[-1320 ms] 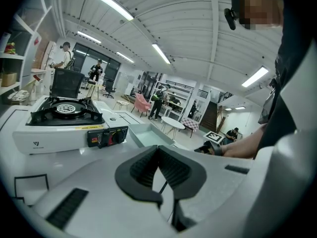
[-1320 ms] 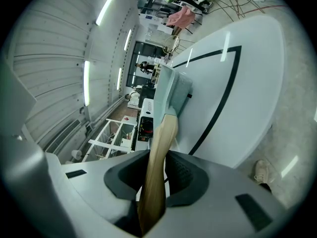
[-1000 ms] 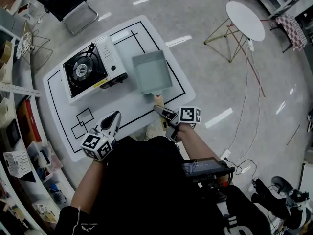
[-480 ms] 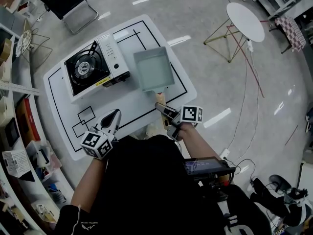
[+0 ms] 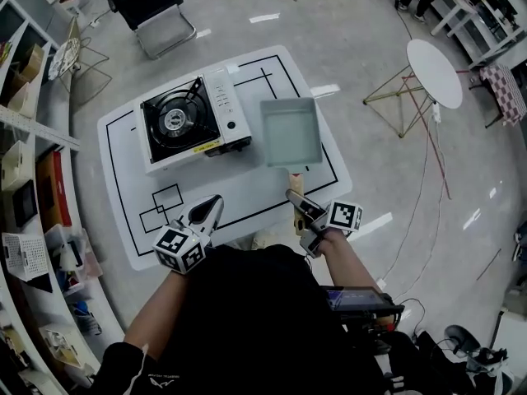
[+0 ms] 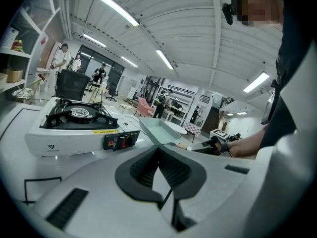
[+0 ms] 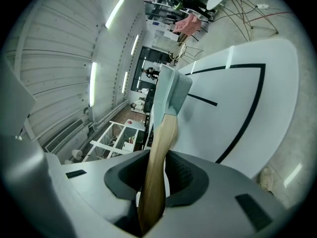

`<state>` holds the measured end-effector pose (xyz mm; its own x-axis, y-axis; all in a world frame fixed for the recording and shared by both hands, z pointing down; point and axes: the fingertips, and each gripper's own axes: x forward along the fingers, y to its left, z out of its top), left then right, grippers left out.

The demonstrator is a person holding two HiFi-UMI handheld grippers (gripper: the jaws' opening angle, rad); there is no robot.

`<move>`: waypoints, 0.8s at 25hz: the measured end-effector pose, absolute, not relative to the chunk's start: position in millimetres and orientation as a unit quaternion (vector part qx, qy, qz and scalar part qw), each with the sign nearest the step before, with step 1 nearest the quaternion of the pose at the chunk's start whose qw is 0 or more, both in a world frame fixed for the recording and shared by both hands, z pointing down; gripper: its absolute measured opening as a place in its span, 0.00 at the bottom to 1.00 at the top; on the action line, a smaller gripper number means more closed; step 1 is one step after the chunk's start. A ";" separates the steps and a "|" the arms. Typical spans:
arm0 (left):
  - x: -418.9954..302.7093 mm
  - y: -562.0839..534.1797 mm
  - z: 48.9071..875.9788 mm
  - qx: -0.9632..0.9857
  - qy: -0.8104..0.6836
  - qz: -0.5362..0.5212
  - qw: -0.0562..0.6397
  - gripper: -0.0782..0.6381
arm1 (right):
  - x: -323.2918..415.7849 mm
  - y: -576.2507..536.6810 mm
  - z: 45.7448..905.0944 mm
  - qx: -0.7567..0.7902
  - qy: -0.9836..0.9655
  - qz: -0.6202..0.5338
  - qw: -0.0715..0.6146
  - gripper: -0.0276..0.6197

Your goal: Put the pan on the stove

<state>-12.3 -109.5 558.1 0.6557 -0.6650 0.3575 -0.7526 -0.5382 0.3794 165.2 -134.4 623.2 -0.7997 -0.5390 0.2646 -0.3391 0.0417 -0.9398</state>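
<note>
A pale teal square pan [image 5: 290, 132] lies just right of the white portable gas stove [image 5: 185, 122] on the white table [image 5: 123, 196]. Its wooden handle [image 5: 295, 176] points toward me. My right gripper [image 5: 301, 209] is shut on that handle; in the right gripper view the handle [image 7: 161, 148] runs between the pads up to the pan [image 7: 168, 90]. Whether the pan rests on the table or hangs just above it I cannot tell. My left gripper [image 5: 207, 212] hovers near the table's front edge, shut and empty. From the left gripper view the stove [image 6: 74, 128] stands left, the pan [image 6: 158, 131] behind it.
Black outlines mark the table top, with small rectangles [image 5: 165, 206] at the front left. Shelving [image 5: 33, 146] runs along the left. A black chair [image 5: 152, 2] stands behind the table, and a round white side table [image 5: 434, 62] stands at the right, with cables on the floor.
The head view has shifted, so table, stove and pan sit lower and further right in the picture. The pan stays right of the stove with my right gripper on its handle.
</note>
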 end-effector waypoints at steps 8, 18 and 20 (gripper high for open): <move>-33.3 -114.2 554.9 0.868 -0.418 0.073 0.257 0.12 | 147.2 -153.3 595.3 -0.296 0.722 -0.617 0.101 0.22; -51.2 -116.4 547.8 0.860 -0.443 0.058 0.248 0.12 | 119.4 -173.3 570.1 -0.259 0.748 -0.603 0.095 0.22; -57.0 -114.2 545.6 0.856 -0.452 0.053 0.245 0.12 | 111.6 -175.7 565.6 -0.252 0.749 -0.606 0.091 0.22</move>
